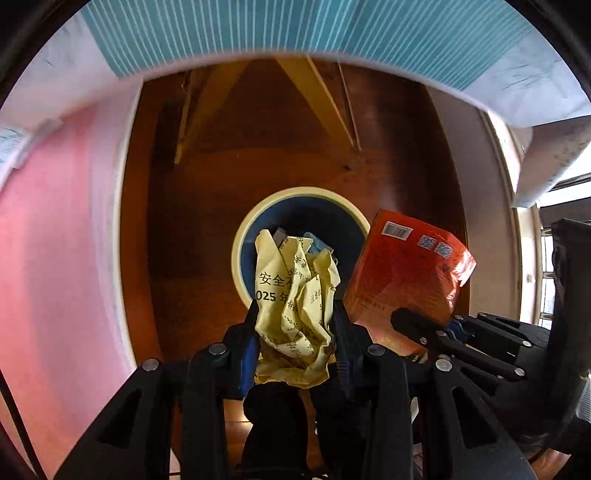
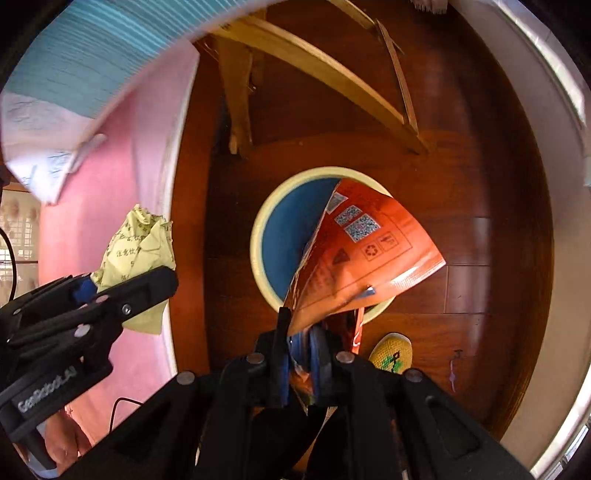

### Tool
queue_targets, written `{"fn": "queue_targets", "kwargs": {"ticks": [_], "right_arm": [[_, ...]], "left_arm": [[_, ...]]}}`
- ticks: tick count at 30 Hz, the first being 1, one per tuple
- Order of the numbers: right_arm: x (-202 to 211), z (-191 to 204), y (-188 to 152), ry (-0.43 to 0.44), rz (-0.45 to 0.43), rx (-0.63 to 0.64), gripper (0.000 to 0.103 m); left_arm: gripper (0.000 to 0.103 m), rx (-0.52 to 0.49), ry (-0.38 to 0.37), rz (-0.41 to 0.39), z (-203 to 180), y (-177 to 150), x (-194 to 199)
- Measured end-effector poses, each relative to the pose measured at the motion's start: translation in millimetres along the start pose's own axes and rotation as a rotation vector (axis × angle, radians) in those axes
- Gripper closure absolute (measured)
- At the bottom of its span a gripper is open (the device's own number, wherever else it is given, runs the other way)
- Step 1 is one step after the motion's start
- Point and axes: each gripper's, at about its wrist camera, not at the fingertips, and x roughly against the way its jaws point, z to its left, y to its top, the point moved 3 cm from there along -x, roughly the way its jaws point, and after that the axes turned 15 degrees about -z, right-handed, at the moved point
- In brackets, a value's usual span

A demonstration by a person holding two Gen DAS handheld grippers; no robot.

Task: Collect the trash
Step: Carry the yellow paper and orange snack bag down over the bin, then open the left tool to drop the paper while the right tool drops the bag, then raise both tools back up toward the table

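My left gripper [image 1: 295,325] is shut on a crumpled yellow paper [image 1: 295,291] with black print, and points down at a round bin [image 1: 236,254] with a cream rim and blue inside. Bits of trash lie in the bin behind the paper. To its right, my right gripper [image 1: 424,328] holds an orange foil packet [image 1: 402,269]. In the right wrist view the right gripper [image 2: 304,332] is shut on the orange packet [image 2: 362,258], which hangs over the bin [image 2: 258,236]. The left gripper [image 2: 122,288] with the yellow paper [image 2: 136,247] is at the left.
The bin stands on a dark wooden floor [image 2: 461,184]. Pale wooden chair legs [image 2: 240,110] rise behind it. A pink cloth surface [image 1: 55,258] with a white edge runs along the left, a teal striped cloth [image 1: 295,26] above. A yellow shoe [image 2: 391,354] sits near the bin.
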Motion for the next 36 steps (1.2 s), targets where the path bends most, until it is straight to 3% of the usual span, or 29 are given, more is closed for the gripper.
{"fn": "queue_targets", "kwargs": {"ticks": [6, 8, 9, 10, 11, 18, 26, 36], "right_arm": [[-74, -23, -5, -0.038, 0.017, -0.02, 0.09], [-90, -32, -7, -0.048, 0.008, -0.023, 0.069], [-96, -33, -9, -0.052, 0.0, -0.021, 0.064], [-99, -34, -10, -0.053, -0.007, -0.016, 0.056], [-104, -36, -11, -0.067, -0.01, -0.009, 0.051], [-110, -43, -17, -0.119, -0.005, -0.045, 0.049], [-78, -35, -11, -0.127, -0.032, -0.07, 0.049], [25, 11, 19, -0.145, -0.114, -0.036, 0.049]], "left_arm": [[0.06, 0.017, -0.004, 0.005, 9, -13, -67], [0.048, 0.016, -0.007, 0.011, 10, -20, -84], [0.04, 0.012, -0.007, 0.017, 12, -22, -92], [0.026, 0.008, -0.006, 0.014, 14, -24, -98], [0.021, 0.008, 0.0, 0.006, 16, -27, -102], [0.018, 0.007, 0.063, 0.024, 32, -28, -108], [0.018, -0.001, 0.087, 0.009, 38, -14, -84], [0.018, -0.011, 0.053, -0.058, 24, 17, 19]]}}
